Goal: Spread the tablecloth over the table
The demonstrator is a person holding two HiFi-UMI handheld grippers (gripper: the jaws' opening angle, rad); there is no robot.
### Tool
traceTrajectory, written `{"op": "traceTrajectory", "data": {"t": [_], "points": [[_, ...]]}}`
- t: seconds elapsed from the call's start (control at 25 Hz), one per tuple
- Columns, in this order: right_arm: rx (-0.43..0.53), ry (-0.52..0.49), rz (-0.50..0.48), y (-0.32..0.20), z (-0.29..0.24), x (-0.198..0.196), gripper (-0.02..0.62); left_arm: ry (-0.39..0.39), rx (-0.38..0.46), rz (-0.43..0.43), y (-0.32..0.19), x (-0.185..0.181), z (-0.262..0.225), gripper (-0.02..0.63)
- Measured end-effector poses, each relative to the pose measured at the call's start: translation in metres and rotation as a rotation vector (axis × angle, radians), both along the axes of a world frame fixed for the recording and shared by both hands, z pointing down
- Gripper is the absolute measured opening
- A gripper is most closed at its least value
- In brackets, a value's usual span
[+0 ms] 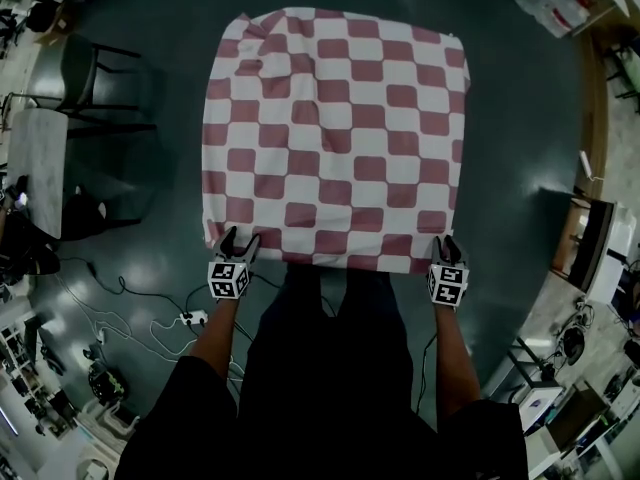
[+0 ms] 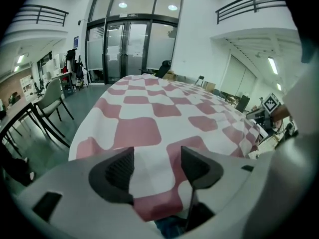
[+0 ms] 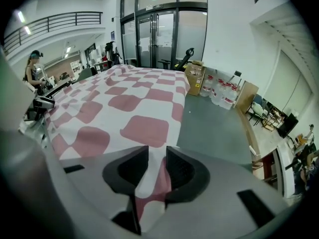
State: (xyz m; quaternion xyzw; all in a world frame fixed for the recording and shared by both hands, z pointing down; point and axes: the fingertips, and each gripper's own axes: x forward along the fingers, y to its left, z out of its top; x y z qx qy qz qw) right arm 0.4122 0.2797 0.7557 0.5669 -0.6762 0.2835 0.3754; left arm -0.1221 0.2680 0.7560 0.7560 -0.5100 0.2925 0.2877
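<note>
Tablecloth in pink and white checks lies spread at twelve o'clock from you, covering the table so fully that none of the top shows, with its edges draping over the sides. Your left gripper sits at the cloth's seven o'clock corner. Its jaws stand wide apart and the near hem lies loose between them, pressed by neither pad. Your right gripper is at the five o'clock corner. Its jaws are closer together but also apart, with a fold of the hem running through the gap, and I see no firm pinch on it. Both grippers point down at the near edge. A dark chair stands at ten o'clock of the cloth, well apart from it, and white cables trail over the floor at eight o'clock.
</note>
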Motion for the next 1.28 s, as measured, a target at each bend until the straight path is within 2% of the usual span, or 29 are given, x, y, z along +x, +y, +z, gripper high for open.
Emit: {"op": "traceTrajectory", "data": {"t": [0.12,0.24,0.36,0.56,1.0,1.28], "points": [[0.010,-0.001,-0.017,0.004,-0.006,-0.007,0.117,-0.007,0.017,0.058,-0.001,0.004,-0.008,0.296],[0.031,-0.019,-0.002,0.004,-0.010,-0.012,0.115,0.022,0.008,0.088,-0.008,0.009,-0.007,0.296],[0.020,-0.060,0.032,0.004,-0.001,-0.015,0.115,0.038,-0.012,0.057,-0.012,0.004,-0.001,0.296],[0.054,-0.082,0.042,-0.001,-0.002,-0.015,0.117,0.037,-0.004,-0.004,-0.013,-0.003,-0.001,0.296],[0.074,-0.092,0.011,-0.014,0.002,-0.018,0.117,0.030,-0.008,-0.004,-0.012,-0.009,0.002,0.295],[0.042,-0.094,0.059,0.002,-0.003,-0.015,0.116,0.054,-0.020,0.047,-0.003,-0.011,-0.003,0.296]]}}
